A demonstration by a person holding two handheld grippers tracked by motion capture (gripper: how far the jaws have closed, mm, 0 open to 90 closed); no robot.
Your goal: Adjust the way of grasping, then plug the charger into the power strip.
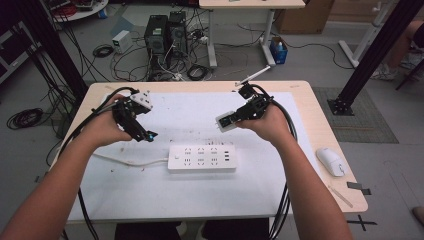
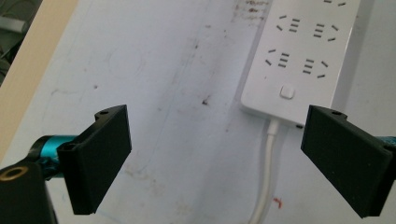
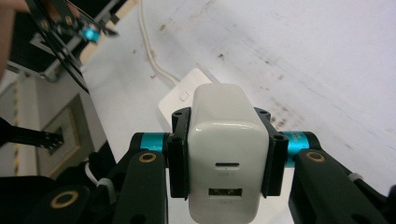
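**Charger clamped in right gripper; left gripper spread over the strip's switch end**

Between the pads of the right gripper (image 3: pixel 226 156) sits a white, rounded plastic plug-in charger block (image 3: pixel 227 140), pinched on its two flat sides. Its port face, carrying one oval slot and one rectangular slot, points back toward the gripper body, and its rounded far end projects beyond the fingertips. In the high view the same charger block (image 1: pixel 226 121) is raised off the table, above and slightly beyond the strip.

Beyond and below those fingertips lies a white rectangular plastic power strip (image 1: pixel 202 158), flat on the white sheet covering the wooden table (image 1: pixel 320 125). Its white cord (image 1: pixel 131 162) trails from its left end toward the left hand.

Left gripper (image 2: pixel 215 149): jaws spread wide, nothing between them and no pad in contact with anything. Under the gap is bare, stained sheet; the strip's switch end and cord exit lie just inside the right-hand finger (image 2: pixel 345 163).

A white computer mouse (image 1: pixel 331 161) rests well apart from both grippers, at the table's right edge.
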